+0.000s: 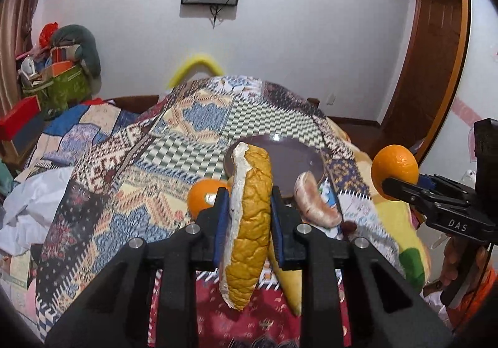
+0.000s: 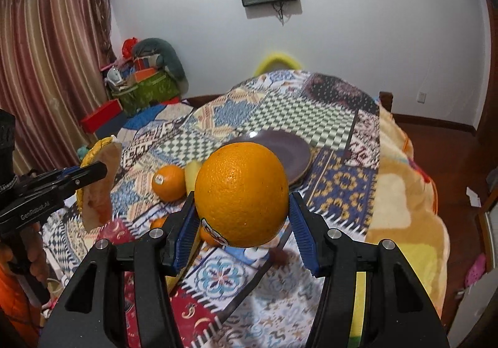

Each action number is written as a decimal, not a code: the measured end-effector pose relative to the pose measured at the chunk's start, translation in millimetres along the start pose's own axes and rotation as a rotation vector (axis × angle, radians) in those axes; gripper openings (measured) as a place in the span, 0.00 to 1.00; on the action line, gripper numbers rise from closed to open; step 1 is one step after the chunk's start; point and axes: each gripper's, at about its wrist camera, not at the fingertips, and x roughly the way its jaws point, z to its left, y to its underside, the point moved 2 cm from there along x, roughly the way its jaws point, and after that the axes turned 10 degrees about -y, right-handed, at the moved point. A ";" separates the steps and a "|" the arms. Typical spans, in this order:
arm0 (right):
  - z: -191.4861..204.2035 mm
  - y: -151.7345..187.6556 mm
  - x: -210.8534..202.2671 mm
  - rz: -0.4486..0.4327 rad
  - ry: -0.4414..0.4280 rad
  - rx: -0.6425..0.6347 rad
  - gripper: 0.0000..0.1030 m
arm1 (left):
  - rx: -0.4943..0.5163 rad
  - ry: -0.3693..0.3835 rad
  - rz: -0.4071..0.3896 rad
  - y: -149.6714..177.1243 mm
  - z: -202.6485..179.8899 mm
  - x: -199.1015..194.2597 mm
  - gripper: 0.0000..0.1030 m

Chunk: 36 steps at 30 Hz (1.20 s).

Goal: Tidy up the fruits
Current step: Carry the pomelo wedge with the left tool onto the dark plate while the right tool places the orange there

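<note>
My left claw (image 1: 247, 208) pinches a wedge of yellow peel (image 1: 250, 223) at lower centre; my right claw (image 2: 241, 214) clamps an orange (image 2: 241, 192). I hold both above the purple plate (image 2: 292, 155) at mid-frame, probably to unload there.

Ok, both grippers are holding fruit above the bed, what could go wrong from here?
1. The orange is round and pinched only at its sides; it could slip from the right gripper.
2. The plate sits on the soft quilt, so fruit set down might tip it or roll off.
</note>
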 end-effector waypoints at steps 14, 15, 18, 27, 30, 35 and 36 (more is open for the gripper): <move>-21.6 -31.7 21.0 -0.053 0.023 -0.012 0.51 | 0.006 0.033 -0.056 -45.3 -20.9 40.5 0.24; -23.4 -33.4 23.9 -0.053 0.024 -0.013 0.51 | 0.007 0.032 -0.056 -46.7 -21.7 43.5 0.24; -28.1 -37.9 33.0 -0.050 0.029 -0.019 0.51 | 0.009 0.037 -0.050 -53.1 -25.9 58.1 0.24; -43.6 -50.6 60.5 -0.032 0.035 -0.024 0.51 | -0.001 0.045 -0.018 -68.0 -30.1 102.0 0.23; -47.5 -53.5 70.7 -0.019 0.040 -0.028 0.51 | 0.010 0.033 -0.008 -72.0 -33.4 116.2 0.23; -53.1 -57.6 87.1 0.008 0.051 -0.039 0.51 | 0.011 0.024 0.016 -78.7 -37.6 139.3 0.23; -54.0 -57.5 91.5 0.016 0.058 -0.044 0.51 | 0.005 0.025 0.024 -79.8 -38.2 144.3 0.23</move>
